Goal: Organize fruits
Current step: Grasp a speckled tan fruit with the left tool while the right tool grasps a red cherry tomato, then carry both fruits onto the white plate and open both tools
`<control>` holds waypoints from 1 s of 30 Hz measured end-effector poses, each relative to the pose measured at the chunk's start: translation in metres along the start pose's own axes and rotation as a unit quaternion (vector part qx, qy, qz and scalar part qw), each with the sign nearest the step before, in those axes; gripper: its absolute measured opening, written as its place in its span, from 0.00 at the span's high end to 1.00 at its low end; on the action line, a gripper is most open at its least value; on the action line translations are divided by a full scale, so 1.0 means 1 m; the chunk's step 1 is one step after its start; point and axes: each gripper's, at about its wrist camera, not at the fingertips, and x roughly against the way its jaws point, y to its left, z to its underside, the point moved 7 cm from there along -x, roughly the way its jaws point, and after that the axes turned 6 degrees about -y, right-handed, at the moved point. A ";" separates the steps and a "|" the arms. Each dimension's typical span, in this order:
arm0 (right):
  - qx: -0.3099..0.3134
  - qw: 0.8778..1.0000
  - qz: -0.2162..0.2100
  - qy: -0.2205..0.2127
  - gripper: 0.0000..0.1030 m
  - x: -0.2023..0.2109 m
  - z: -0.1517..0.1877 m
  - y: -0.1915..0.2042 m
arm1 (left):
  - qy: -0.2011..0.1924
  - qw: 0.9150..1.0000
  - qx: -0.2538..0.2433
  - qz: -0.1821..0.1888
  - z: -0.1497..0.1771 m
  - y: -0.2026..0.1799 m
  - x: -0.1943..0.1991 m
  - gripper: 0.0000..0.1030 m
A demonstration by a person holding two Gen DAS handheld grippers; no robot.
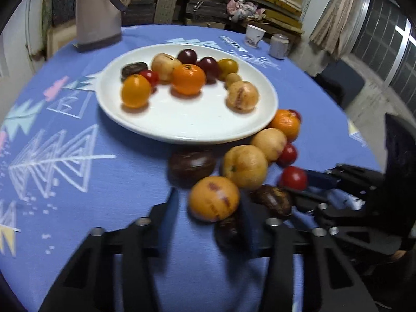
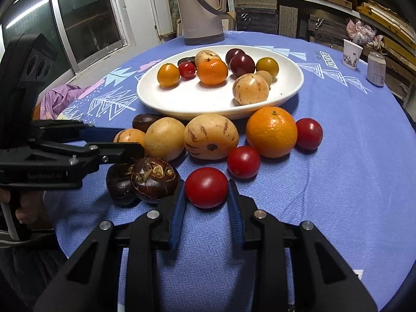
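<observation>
Blue-padded fingers of the right gripper [image 2: 206, 202] stand parted on either side of a red tomato [image 2: 206, 187] on the blue tablecloth [image 2: 351, 156], pads close beside it. Beyond it, before the white plate [image 2: 293, 88], lie more loose fruits. The left gripper [image 1: 208, 208] is spread around a striped yellow fruit [image 1: 213, 198], not clamped.

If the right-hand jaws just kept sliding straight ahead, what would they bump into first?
The red tomato, which already sits between the open jaws of the right gripper. Pushed further, it would probably roll toward another red tomato and the striped yellow fruit behind, though depth is hard to judge.
</observation>
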 end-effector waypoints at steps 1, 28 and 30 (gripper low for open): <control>0.000 1.000 -0.001 0.000 0.70 0.000 0.000 0.000 | -0.001 1.000 -0.004 0.000 0.000 -0.001 0.000 0.62; -0.037 0.999 -0.001 -0.033 0.70 0.043 -0.012 -0.020 | -0.043 0.998 -0.015 -0.053 -0.018 0.022 0.043 0.63; -0.031 0.999 0.002 -0.044 0.70 0.051 -0.019 -0.020 | -0.045 0.998 -0.012 -0.052 -0.020 0.023 0.045 0.63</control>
